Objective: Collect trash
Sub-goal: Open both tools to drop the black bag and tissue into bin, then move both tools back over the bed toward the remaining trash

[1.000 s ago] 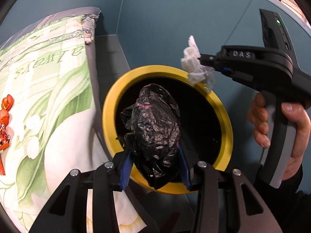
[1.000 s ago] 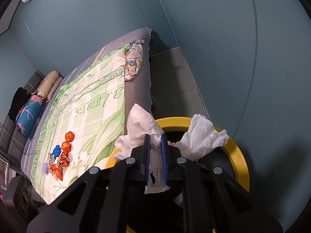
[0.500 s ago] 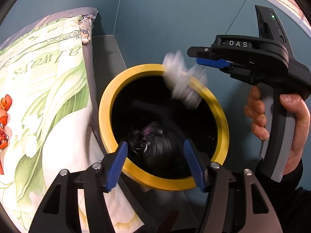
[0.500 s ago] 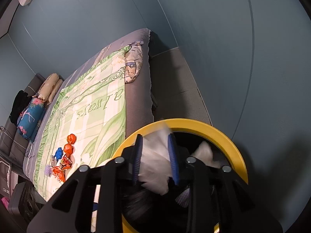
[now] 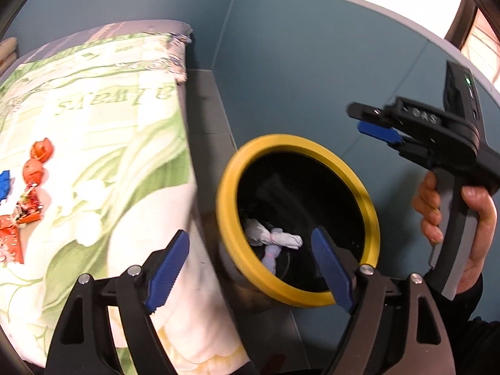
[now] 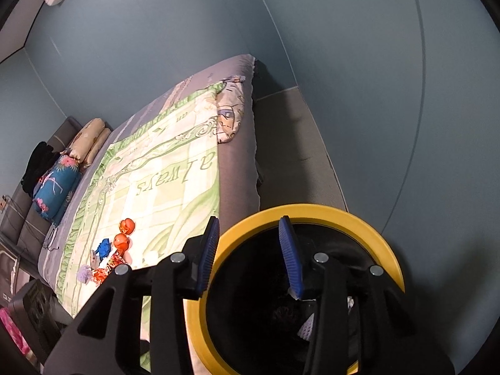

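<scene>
Left gripper (image 5: 250, 265): jaws wide apart, nothing held, lower centre of frame.
Right gripper (image 6: 248, 256): spread wide, empty, over bin rim.
Bin (image 5: 370, 206): yellow-rimmed, centre right, beside bed (image 5: 93, 125).
Tissue (image 5: 272, 237): crumpled inside bin.
Wrappers (image 6: 115, 250): lower left, on bed.

The mouth of the yellow-rimmed bin (image 5: 372, 215) is left unobstructed from above; only a crumpled white tissue (image 5: 272, 239) is seen low inside, against the dark liner. The bin is flanked closely by the bed (image 5: 93, 143) on one side and the blue wall (image 5: 312, 72) on the other, so sideways room is limited. A strip of grey floor (image 6: 290, 143) is left free between bed and wall beyond the bin. On the bedspread, a cluster of orange and blue wrappers (image 6: 115, 250) is surrounded by bare fabric and can be approached from above.
</scene>
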Tool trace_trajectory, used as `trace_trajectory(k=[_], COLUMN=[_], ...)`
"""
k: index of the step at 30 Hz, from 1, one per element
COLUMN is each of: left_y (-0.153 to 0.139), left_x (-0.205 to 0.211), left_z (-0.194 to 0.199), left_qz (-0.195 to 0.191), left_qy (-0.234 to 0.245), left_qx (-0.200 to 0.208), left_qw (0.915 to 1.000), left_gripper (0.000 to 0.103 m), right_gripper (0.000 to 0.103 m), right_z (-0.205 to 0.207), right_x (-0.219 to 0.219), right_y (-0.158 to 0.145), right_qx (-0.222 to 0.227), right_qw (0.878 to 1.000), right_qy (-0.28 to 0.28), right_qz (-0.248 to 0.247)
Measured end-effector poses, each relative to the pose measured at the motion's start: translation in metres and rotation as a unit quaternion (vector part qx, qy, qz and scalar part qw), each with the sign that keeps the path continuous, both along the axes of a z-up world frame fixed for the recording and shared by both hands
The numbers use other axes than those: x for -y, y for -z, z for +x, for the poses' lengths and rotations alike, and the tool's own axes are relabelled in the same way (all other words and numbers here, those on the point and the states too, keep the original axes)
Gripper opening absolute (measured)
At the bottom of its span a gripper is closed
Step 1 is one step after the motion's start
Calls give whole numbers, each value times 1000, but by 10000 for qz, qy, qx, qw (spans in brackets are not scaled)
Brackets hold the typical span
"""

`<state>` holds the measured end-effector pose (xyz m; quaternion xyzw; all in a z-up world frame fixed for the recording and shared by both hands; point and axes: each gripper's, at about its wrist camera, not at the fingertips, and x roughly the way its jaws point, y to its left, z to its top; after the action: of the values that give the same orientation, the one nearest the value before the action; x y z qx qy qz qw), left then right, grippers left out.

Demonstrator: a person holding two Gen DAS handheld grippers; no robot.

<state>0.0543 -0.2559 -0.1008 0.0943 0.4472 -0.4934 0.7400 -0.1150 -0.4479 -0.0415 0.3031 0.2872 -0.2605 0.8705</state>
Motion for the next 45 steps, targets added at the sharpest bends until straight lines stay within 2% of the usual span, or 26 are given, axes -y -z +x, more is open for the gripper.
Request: trace_trajectory(k=[11,23,31,45], left_y=[-16,-10,-3,22], left_x=[-54,-144,-207,-301], left_z=[50,117,157,235], left_qz=[-128,-101,-29,199], left_qy=[-866,-2014,-2689,-3825], left_qx=[272,255,241,137], left_qw=[9958,9791,9629,9237], left_gripper=[86,88,88,88], right_gripper=[46,48,48,48], right_z=[42,126,187,300], right_x=[-33,-92,-141,-203], right_y=[-8,-12,-2,46], right_qx=[-14,-152,-292,-762], right_qw=[9977,9878,9751,9549], right_qy=[-645,-1504,-2165,-2865], right_qz=[-198,-384,-370,-152])
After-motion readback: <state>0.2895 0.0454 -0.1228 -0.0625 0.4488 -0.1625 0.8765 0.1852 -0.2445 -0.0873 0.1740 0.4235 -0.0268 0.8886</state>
